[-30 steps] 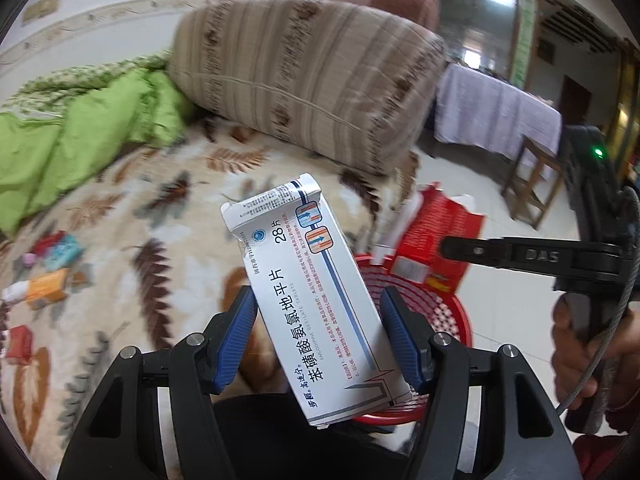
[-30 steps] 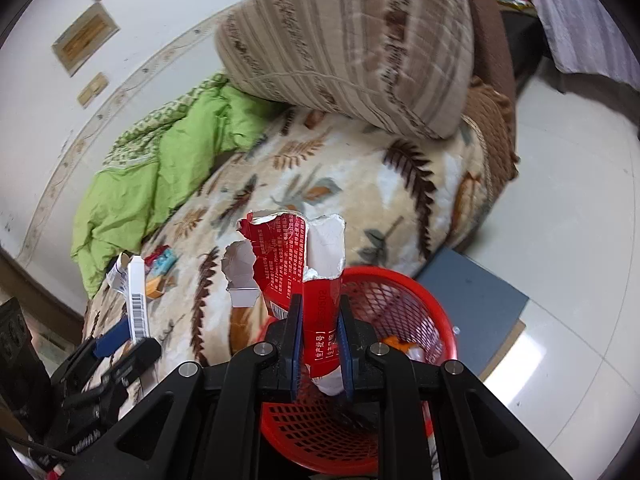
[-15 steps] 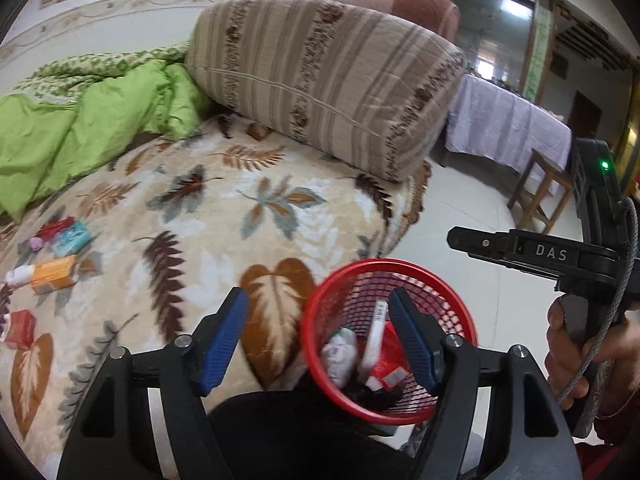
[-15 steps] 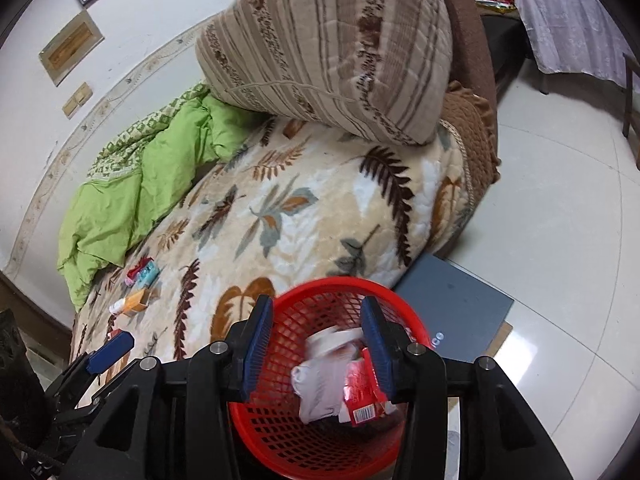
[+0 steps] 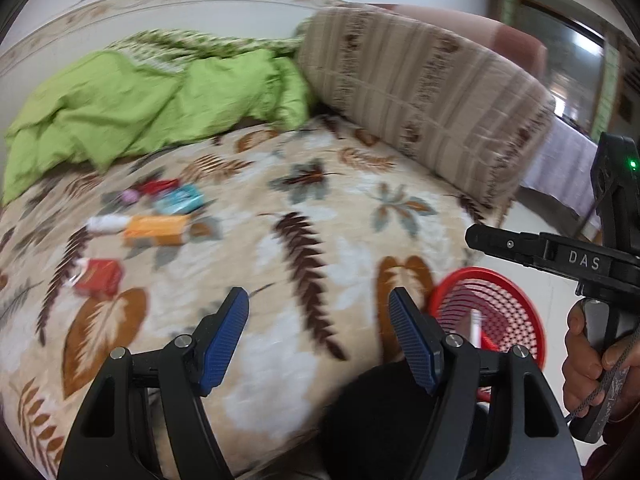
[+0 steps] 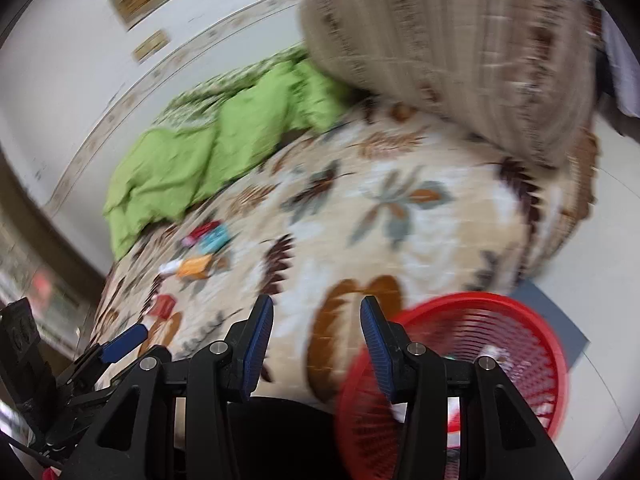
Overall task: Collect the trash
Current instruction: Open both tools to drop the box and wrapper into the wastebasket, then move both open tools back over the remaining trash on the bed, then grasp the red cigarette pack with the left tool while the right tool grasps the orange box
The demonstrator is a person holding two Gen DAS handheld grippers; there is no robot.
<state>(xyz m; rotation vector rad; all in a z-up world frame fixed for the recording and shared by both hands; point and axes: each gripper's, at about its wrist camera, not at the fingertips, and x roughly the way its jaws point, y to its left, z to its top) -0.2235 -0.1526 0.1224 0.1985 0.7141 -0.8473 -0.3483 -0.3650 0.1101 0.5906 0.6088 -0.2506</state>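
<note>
Both boxes now lie in the red mesh basket [image 6: 520, 344]; left gripper [image 5: 318, 340] and right gripper [image 6: 317, 344] gape empty.

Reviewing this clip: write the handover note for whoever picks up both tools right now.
Left tool: open, empty. Right tool: open, empty, its jaws have just been opening.
Red basket stands on the floor at the bed's edge, with discarded packaging inside; contents blurred.
Done: both tools have let go their loads, a white medicine box and a torn red packet.
Left: trash on the leaf-print blanket: orange box, red packet, teal packet, and a small red and pink item behind it.
</note>
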